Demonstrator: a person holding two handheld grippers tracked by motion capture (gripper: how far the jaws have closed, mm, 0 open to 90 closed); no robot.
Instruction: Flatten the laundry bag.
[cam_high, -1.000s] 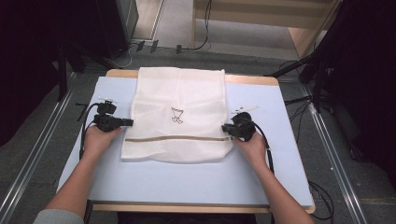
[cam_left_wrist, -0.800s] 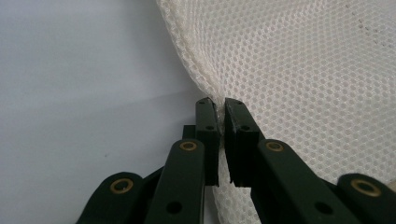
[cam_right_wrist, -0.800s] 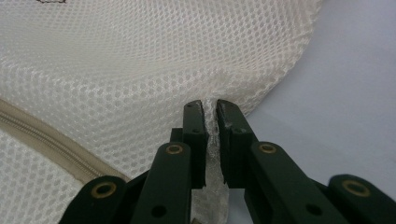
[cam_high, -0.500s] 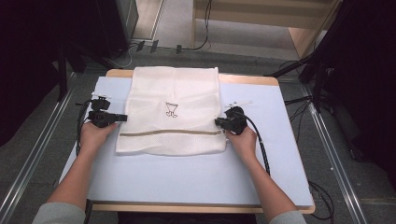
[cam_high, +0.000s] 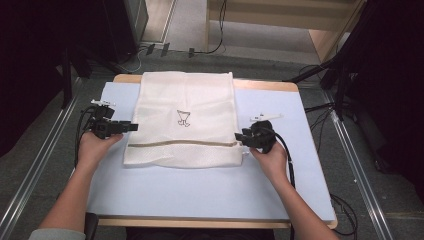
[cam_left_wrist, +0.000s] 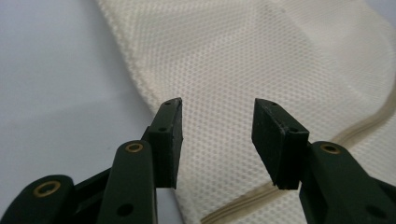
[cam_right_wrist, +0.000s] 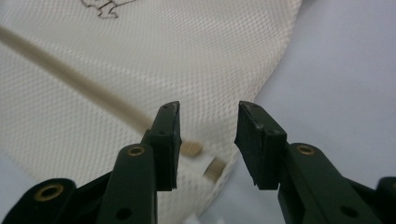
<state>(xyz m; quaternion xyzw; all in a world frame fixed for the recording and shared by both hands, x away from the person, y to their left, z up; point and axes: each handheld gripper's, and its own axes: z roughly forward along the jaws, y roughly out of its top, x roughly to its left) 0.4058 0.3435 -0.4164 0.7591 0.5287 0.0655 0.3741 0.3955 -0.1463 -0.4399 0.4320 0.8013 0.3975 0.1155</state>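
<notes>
Where the pale blue worktop is spread with its load, most of the middle is taken up by a cream mesh bag, laid flat with its far end reaching the worktop's far wooden edge and its near end well short of the near edge. A small dark drawing is printed near the bag's centre, and a tan zip line is run across the bag from side to side, closer to its near end.

At the bag's left edge the left gripper is held in the person's left hand, pointing toward the fabric. In the left gripper view its fingers are seen apart above the mesh, the bag's edge lying just beneath them and nothing pinched between them; these fingers have just been opening.

At the bag's right edge, by the end of the zip line, the right gripper is held in the person's right hand. In the right gripper view its fingers are likewise parted, with the zip's end and the bag's border seen through the gap below, not gripped; they too have just been opening.

A black cable is trailed from the right gripper back along the forearm.
</notes>
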